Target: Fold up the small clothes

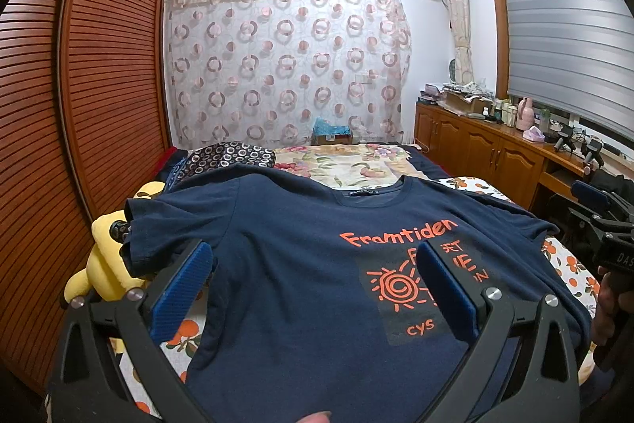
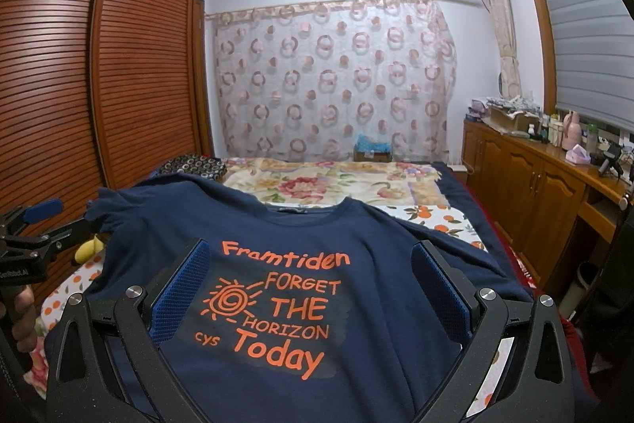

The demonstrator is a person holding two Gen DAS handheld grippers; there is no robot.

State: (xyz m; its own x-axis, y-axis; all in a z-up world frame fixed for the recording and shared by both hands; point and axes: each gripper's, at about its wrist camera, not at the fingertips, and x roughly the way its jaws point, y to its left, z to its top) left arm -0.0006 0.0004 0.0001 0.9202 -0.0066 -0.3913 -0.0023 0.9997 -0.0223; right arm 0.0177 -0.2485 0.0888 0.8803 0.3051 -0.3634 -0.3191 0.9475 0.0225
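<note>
1. Bed (image 2: 432,177): carrying surface, covered by a floral quilt at the far end and an orange-print sheet (image 1: 570,264) along the near and right edges.
2. Navy T-shirt (image 1: 301,264): spread face-up and flat across the near end of the bed, collar (image 2: 305,211) toward the far end, hem toward the near edge; long axis from near edge to far end, in line with both cameras. Orange print "Framtiden / FORGET THE HORIZON / Today" (image 2: 277,308) on the chest. No fold visible yet; task judged at its start.
3. Left sleeve of shirt (image 1: 166,224): reaching the left edge of the bed, overlapping a yellow plush toy (image 1: 107,264).
4. Left gripper (image 1: 313,288): jaws wide apart, nothing held, hovering over the left half of the shirt; blue pads (image 1: 182,292) straddling the chest area. Nearer to the left sleeve and left hem corner.
5. Right gripper (image 2: 309,288): jaws equally wide, empty, centred over the print; right sleeve and right edge of the bed just beyond its right finger.
6. Judged relation for the coming move: cloth lying directly below and ahead of both jaws; each side seam parallel to the fingers, so a lengthwise fold likely calls for each gripper to descend on its own side.
</note>
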